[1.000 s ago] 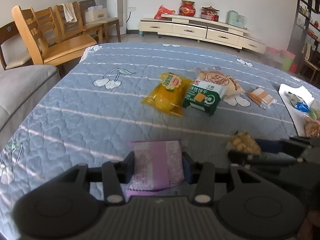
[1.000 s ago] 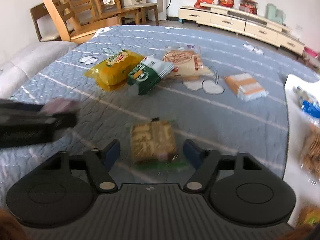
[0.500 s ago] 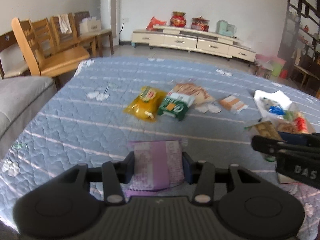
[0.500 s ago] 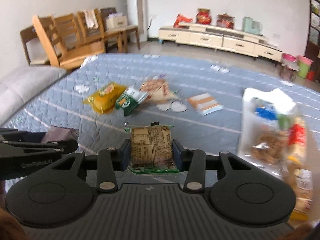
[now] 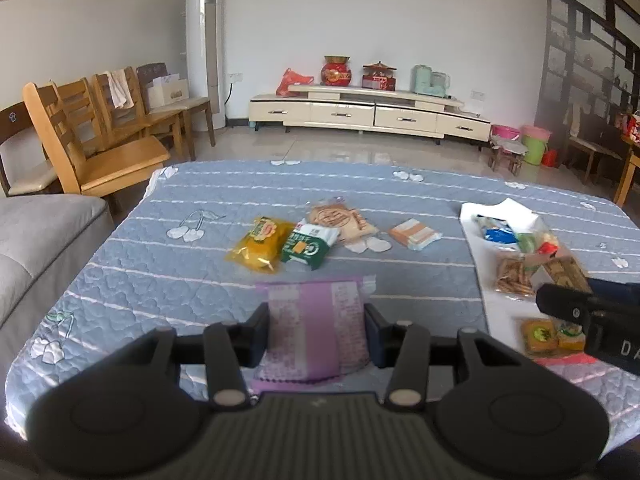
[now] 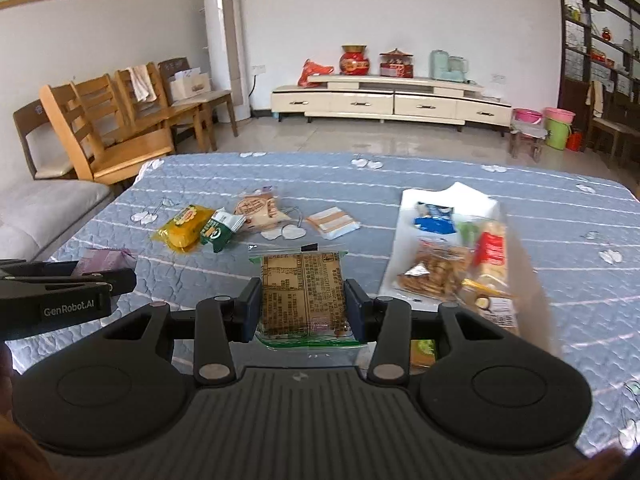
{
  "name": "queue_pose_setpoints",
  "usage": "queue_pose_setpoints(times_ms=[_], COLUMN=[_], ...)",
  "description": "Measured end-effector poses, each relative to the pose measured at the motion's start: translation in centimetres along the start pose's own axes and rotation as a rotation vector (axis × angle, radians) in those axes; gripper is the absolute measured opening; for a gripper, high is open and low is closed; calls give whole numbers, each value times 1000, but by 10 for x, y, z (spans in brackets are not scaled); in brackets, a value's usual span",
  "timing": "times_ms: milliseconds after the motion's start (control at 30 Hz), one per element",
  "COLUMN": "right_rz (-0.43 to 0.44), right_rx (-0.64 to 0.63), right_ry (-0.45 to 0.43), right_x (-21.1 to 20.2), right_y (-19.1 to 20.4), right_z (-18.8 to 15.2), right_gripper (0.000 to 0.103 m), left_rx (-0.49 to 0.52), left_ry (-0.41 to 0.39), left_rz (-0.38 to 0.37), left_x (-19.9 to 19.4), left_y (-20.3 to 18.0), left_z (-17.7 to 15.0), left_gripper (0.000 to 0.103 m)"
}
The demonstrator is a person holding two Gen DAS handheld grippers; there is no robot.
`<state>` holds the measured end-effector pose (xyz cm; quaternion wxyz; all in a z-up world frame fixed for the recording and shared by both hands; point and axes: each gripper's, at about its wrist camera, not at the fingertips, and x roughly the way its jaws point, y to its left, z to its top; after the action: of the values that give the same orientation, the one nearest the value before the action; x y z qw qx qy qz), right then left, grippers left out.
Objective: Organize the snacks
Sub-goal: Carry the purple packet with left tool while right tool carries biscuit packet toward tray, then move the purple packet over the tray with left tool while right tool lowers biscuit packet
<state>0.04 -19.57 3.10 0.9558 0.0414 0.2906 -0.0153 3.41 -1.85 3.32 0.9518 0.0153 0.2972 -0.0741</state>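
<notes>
My left gripper (image 5: 316,330) is shut on a purple snack packet (image 5: 314,320) held above the blue quilted table (image 5: 160,272). My right gripper (image 6: 304,304) is shut on a clear-wrapped brown cracker packet (image 6: 302,296), also held above the table. A white bag (image 6: 516,256) lying open at the right holds several snacks. On the table lie a yellow packet (image 5: 260,242), a green-and-white packet (image 5: 308,246), a round biscuit packet (image 5: 340,220) and an orange-and-white packet (image 5: 414,234). The right gripper shows at the right edge of the left wrist view (image 5: 592,320).
Wooden chairs (image 5: 96,140) stand at the table's far left and a grey sofa (image 5: 36,240) lies along the left. A cream TV cabinet (image 5: 368,114) runs along the far wall. Coloured buckets (image 6: 556,128) stand at the far right.
Both grippers have risen and pulled back from the table, each carrying its packet. The right gripper closed on the cracker packet and lifted it. The white bag has come into view.
</notes>
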Motion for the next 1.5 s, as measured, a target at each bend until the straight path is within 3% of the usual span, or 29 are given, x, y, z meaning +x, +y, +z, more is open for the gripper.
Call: queue_pose_setpoints(times_ms=[767,1500], right_rz=[-77,-215], right_rx=[27,109], right_ry=[-72,-101], right_x=[-37,-68], right_y=[-30,-77], right_z=[-8,-14], right_gripper=[53,53], left_rx=[44,121], left_ry=[-40,-45], left_rz=[-56,-185], left_x=[-25,-18], left_y=[-37,-100], left_z=[1,9], left_gripper=[46,46])
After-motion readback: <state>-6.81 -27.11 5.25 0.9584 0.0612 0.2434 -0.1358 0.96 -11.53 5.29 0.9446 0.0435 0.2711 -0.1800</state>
